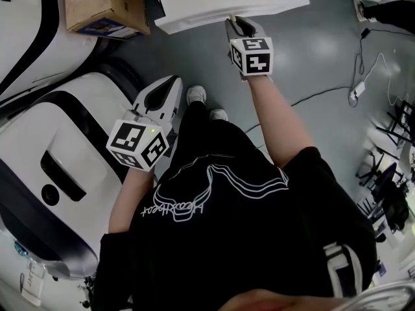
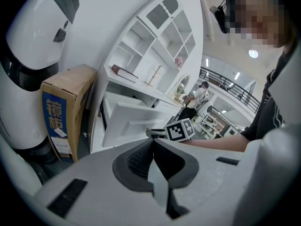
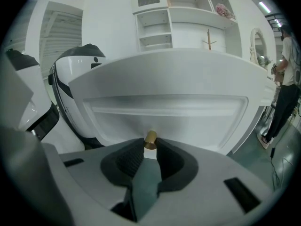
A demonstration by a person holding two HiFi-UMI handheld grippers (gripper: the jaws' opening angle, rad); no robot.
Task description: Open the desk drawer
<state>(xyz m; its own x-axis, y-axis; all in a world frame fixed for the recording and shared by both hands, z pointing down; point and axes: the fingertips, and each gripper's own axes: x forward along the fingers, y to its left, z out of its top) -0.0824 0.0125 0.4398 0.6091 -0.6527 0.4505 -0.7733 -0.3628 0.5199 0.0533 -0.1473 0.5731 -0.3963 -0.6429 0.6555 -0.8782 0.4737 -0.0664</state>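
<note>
The right gripper (image 3: 149, 147) pinches the small round brass knob (image 3: 150, 138) between its dark ribbed pads, jaws closed onto it from both sides. That knob sits low in the middle of the white panelled drawer front (image 3: 164, 107), which fills the right gripper view. From the head view, the drawer front (image 1: 230, 11) stands out towards the person with the drawer's pale inside showing behind it, so the drawer looks already drawn partly out of the white desk with open shelves (image 2: 155, 46). The left gripper (image 1: 162, 96) hangs at the person's side above the grey floor (image 1: 311, 63), its jaws pressed together on nothing, near a rounded white-and-black machine body (image 1: 58, 148) and a brown cardboard box (image 2: 66, 112). By my reading the opening is well under way; what is left is any further pull and releasing the knob.
</note>
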